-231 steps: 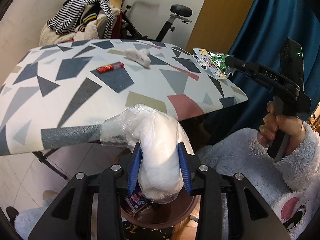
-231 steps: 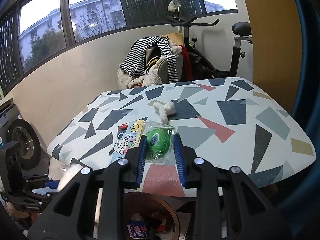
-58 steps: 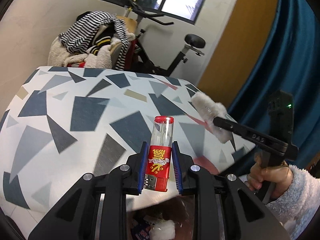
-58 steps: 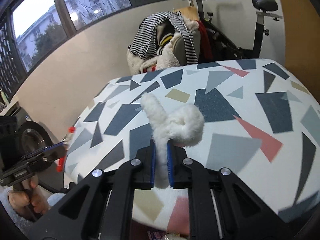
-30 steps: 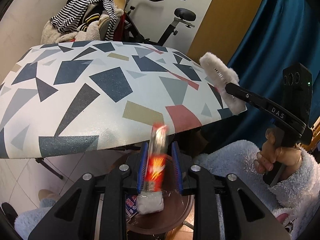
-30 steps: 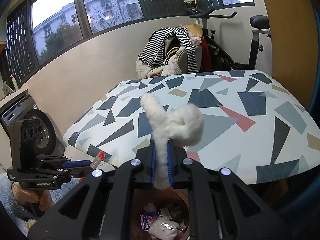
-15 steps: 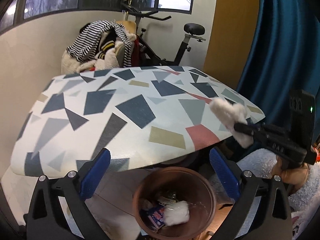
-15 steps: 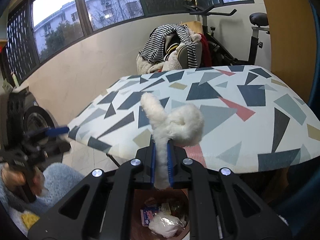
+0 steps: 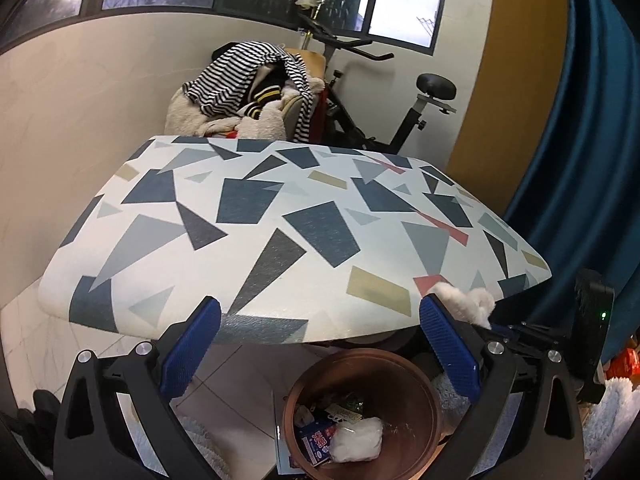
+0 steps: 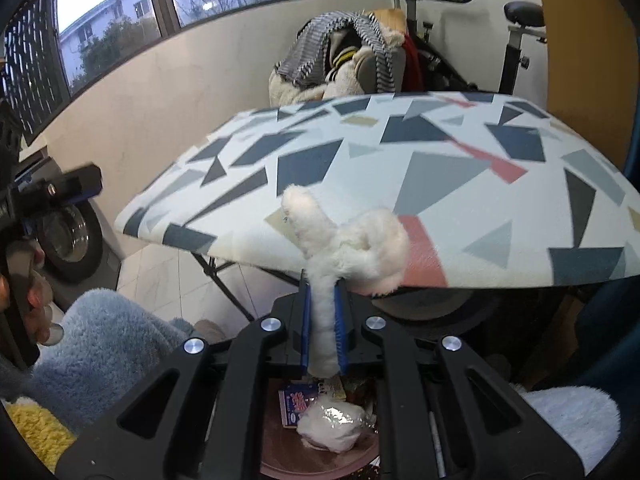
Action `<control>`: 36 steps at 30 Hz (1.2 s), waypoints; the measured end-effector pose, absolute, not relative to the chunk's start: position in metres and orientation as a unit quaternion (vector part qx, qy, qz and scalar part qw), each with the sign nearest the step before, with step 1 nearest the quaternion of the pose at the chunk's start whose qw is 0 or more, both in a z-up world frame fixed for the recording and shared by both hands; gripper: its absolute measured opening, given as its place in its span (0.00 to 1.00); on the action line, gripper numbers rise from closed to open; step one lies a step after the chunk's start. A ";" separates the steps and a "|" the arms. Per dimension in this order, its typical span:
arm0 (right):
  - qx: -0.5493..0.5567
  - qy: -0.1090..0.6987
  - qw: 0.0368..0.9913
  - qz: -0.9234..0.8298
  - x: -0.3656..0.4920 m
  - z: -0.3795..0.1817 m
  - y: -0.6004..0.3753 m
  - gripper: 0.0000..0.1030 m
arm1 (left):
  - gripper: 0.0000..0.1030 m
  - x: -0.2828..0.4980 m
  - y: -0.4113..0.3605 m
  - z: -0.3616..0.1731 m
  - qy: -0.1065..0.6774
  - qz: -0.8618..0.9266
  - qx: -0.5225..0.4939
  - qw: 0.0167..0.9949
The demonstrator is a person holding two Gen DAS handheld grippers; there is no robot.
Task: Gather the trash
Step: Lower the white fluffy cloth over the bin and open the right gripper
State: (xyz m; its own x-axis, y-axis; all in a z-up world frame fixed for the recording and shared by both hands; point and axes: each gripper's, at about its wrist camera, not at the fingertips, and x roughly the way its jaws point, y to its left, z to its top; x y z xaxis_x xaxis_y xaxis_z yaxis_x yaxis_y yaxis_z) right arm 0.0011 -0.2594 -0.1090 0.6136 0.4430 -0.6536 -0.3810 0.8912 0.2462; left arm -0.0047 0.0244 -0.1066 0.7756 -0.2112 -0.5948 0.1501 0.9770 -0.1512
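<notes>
Lettering on blue packet [image 9: 316, 440] in brown bin [image 9: 420, 372] unreadable.

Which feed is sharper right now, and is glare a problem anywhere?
Left wrist view: sharp, fisheye-bent table, bright patches in the window, bin readable. Right wrist view: motion-smeared table and clothes pile; fluffy scrap fairly crisp.

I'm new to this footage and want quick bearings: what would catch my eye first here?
Probably the white fluffy scrap pinched in the right gripper, held in front of the table's near edge. Behind it spreads the table with its bold pattern of grey, blue and red shapes. Below, the brown bin already holds trash, and the left gripper stands wide open and empty above it.
</notes>
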 end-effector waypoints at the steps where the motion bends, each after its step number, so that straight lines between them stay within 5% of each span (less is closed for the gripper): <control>1: 0.040 0.376 0.897 0.231 0.002 -0.111 -0.261 0.13 | 0.94 -0.005 0.026 -0.107 0.321 -0.095 -0.048 0.941; 16: -0.006 0.398 0.884 0.244 0.006 -0.132 -0.228 0.18 | 0.94 -0.002 0.031 -0.116 0.333 -0.090 -0.059 0.937; 19: -0.008 0.387 0.891 0.235 0.002 -0.132 -0.225 0.51 | 0.94 -0.002 0.031 -0.116 0.333 -0.090 -0.059 0.937; 20: -0.008 0.387 0.891 0.235 0.002 -0.132 -0.225 0.73 | 0.94 -0.002 0.031 -0.116 0.333 -0.091 -0.059 0.937; 21: -0.008 0.386 0.892 0.235 0.001 -0.133 -0.226 0.83 | 0.94 -0.002 0.031 -0.117 0.333 -0.091 -0.059 0.937; 24: -0.011 0.389 0.894 0.222 0.002 -0.138 -0.225 0.94 | 0.94 -0.001 0.030 -0.118 0.335 -0.091 -0.059 0.936; 36: -0.006 0.390 0.900 0.194 0.012 -0.128 -0.234 0.94 | 0.94 -0.001 0.022 -0.097 0.300 -0.074 -0.013 0.951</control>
